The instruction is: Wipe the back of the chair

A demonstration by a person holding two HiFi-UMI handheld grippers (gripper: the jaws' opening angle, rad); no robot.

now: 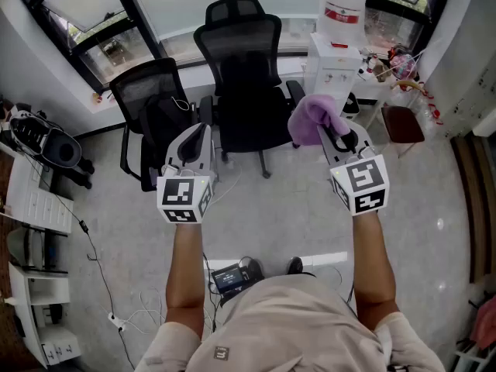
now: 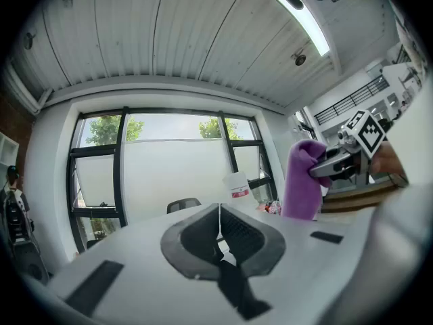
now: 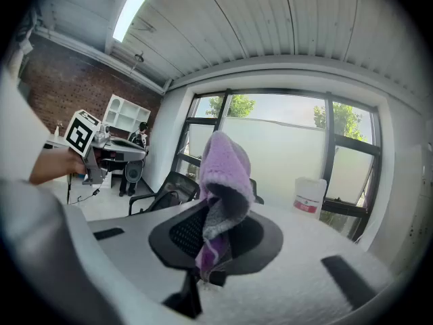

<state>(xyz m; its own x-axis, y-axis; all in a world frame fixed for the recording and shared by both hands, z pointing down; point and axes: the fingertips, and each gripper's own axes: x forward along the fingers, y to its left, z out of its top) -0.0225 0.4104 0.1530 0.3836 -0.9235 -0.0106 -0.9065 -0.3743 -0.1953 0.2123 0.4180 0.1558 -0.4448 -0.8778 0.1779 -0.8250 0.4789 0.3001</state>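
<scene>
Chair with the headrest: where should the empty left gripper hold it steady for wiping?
Probably the near armrest, from above: it is a narrow bar jutting toward the left gripper, and leaves the mesh back free for the cloth. Jaws are together, so open first.

The head view looks steeply down from above the person onto the left gripper (image 1: 200, 130), the right gripper (image 1: 332, 126) and a black mesh-backed office chair (image 1: 246, 76) ahead. Each gripper view sits close behind its own jaws, tilted up toward windows and ceiling. All three share the purple fleece cloth (image 3: 223, 175) and the white red-labelled water jug (image 2: 238, 185).
</scene>
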